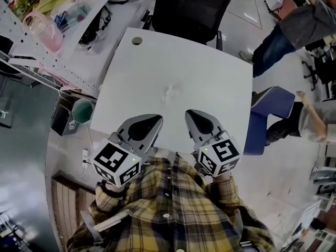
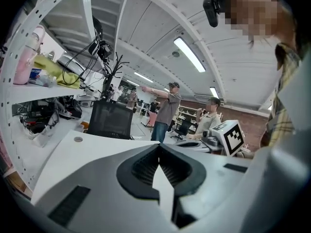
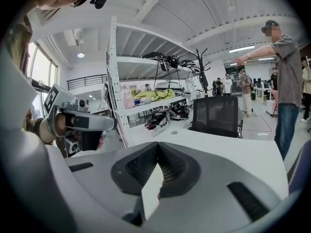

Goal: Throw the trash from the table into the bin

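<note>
Head view alone shows trash (image 1: 170, 92) on table (image 1: 210, 70); left claw (image 1: 152, 122) and right claw (image 1: 193, 115) closed

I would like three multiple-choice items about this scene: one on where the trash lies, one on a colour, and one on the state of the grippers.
1. Where is the crumpled white trash?
A) on the white table
B) on the chair seat
C) between a gripper's jaws

2. What colour is the office chair at the table's far edge?
A) white
B) black
C) red

3. How are the left gripper and the right gripper?
A) both open
B) both shut and empty
C) one holds the trash

Answers:
1 A: the head view shows it lying near the table's middle.
2 B: its back and seat are black.
3 B: in each gripper view the jaws meet with nothing between them.
</note>
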The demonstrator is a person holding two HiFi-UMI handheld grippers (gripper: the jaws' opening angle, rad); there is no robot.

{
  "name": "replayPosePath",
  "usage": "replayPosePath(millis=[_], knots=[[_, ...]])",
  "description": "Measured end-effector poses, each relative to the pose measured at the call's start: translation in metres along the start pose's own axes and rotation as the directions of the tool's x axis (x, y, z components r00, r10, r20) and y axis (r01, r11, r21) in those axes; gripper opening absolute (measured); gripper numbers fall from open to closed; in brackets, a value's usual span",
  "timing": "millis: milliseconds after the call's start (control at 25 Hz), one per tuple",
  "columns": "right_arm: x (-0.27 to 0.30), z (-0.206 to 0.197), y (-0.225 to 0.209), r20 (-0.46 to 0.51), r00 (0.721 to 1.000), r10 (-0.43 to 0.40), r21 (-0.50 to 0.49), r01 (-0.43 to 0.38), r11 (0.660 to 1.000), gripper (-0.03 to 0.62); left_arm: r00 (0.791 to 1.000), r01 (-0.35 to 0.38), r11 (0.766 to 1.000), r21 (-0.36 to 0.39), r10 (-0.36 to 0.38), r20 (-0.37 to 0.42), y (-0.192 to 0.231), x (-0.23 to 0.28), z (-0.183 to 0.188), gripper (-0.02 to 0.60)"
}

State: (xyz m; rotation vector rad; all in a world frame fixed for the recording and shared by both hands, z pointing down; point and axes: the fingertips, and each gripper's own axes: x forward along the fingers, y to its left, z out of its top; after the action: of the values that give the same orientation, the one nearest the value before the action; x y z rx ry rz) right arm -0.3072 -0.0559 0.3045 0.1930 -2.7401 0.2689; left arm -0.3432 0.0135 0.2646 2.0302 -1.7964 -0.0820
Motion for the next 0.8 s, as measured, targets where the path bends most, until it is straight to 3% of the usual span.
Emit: replayPosePath(millis=[280,680,800], knots=[[0.023,-0.005,-0.003,-0.019,0.999,-0.031,0.009,0.031,0.999,0.000,0.998,0.044,0.999,-0.004,-0.044,-0.034,0.013,0.003,0.002,0.009],[0.071,-0.044,-0.019,-0.125,0.992,0.001,0.055,0.006,0.998,0.002,0.997,0.014,0.998,-0.061,-0.018,-0.081,0.038,-0.007,-0.020,0.009],[0.087,-0.061,-0.024,-0.166,0.986,0.006,0.077,0.007,0.997,0.055,0.995,-0.011,0.997,-0.080,0.003,-0.101,0.048,-0.014,-0.029,0.010]])
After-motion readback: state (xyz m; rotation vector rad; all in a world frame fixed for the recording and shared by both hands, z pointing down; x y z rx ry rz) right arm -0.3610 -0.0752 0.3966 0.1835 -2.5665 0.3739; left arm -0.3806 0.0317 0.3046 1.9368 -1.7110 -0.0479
